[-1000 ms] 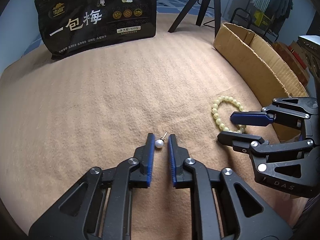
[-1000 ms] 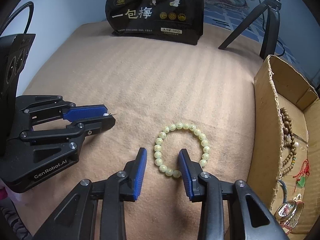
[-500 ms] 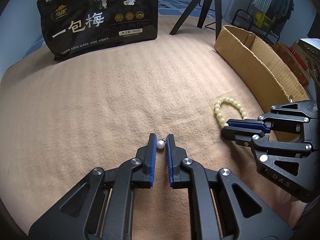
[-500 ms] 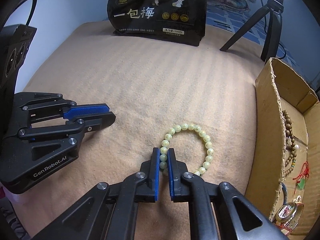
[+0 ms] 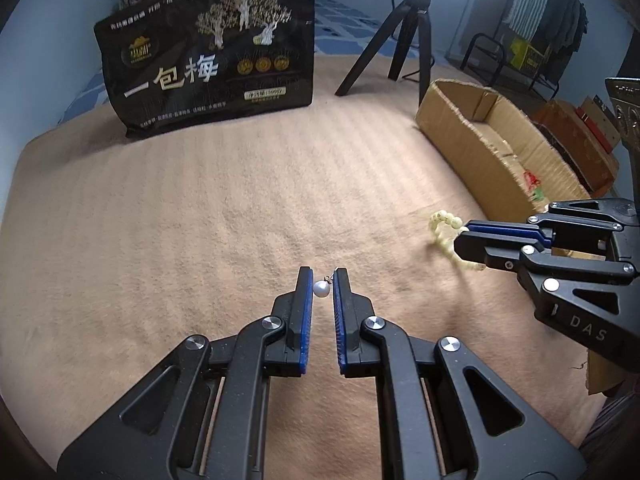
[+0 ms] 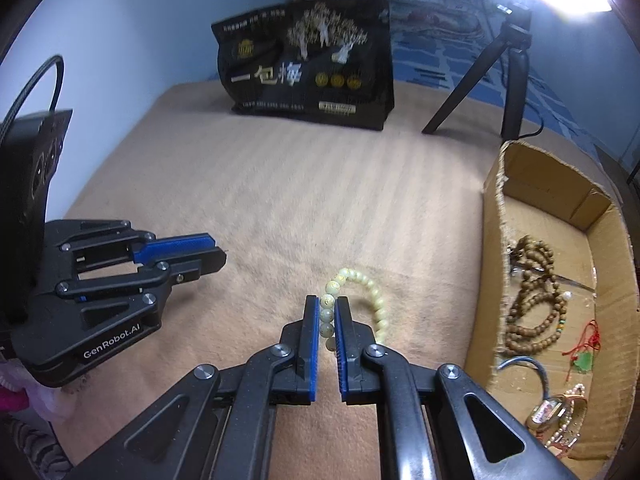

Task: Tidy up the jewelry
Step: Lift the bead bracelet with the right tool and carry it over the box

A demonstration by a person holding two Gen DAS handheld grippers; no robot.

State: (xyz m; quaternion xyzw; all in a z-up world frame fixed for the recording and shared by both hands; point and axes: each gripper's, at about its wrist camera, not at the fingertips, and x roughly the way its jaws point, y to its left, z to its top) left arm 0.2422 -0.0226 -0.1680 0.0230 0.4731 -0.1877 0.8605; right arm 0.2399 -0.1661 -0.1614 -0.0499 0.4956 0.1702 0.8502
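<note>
My left gripper (image 5: 322, 276) is shut on a pearl earring (image 5: 321, 288), held above the tan blanket; it also shows in the right wrist view (image 6: 200, 250). My right gripper (image 6: 327, 307) is shut on a pale green bead bracelet (image 6: 370, 294), which hangs lifted off the blanket. In the left wrist view the right gripper (image 5: 464, 242) shows at the right with the bracelet (image 5: 442, 224) dangling from its tips. A cardboard box (image 6: 494, 240) stands to the right, holding brown bead strands (image 6: 534, 304), a watch (image 6: 550, 414) and other jewelry.
A black snack bag (image 5: 208, 64) stands upright at the far side of the blanket. A black tripod (image 5: 404, 28) stands behind the box (image 5: 472, 148). A clothes rack (image 5: 532, 28) is in the far right background.
Both grippers closed on their items, the left on the earring and the right on the bracelet, and then lifted them off the blanket.
</note>
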